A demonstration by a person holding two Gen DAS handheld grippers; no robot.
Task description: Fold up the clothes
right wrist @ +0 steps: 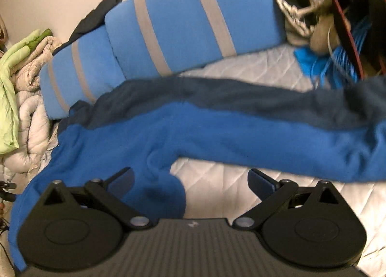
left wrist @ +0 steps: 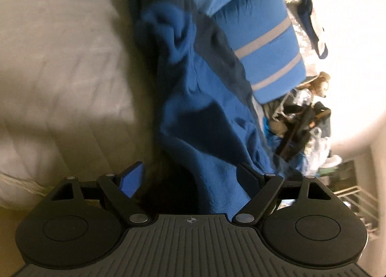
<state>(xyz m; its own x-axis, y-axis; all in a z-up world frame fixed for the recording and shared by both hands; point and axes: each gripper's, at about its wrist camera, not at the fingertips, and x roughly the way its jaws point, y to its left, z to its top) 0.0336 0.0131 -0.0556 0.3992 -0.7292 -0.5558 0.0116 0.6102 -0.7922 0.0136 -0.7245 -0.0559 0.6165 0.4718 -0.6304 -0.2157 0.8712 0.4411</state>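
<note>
One blue fleece garment with a dark navy panel point(right wrist: 217, 127) lies stretched across the white quilted mattress point(right wrist: 241, 190) of a bed, rumpled, its navy band running along the far edge in the right wrist view; in the left wrist view the same fleece point(left wrist: 193, 112) runs away from the camera in loose folds. Left gripper point(left wrist: 190, 178): fingers spread wide, the near end of the fleece lying between them, the pads not seen to press on it. Right gripper point(right wrist: 190, 180): fingers spread wide, a rounded fold of the fleece beside the left-hand finger point(right wrist: 120, 181), bare mattress before the other; nothing clamped. One bright blue cushion with grey stripes point(right wrist: 188, 23), in two padded sections, lies just beyond the garment, touching its navy edge at the left-hand end. One pale quilted blanket, bundled point(right wrist: 31, 117), sits at the left-hand edge of the right wrist view, with a light green cloth point(right wrist: 12, 76) lying on top of it. A heap of mixed items, straps and blue cord point(right wrist: 337, 23), occupies the far right-hand corner; its contents are too blurred to list singly.
</note>
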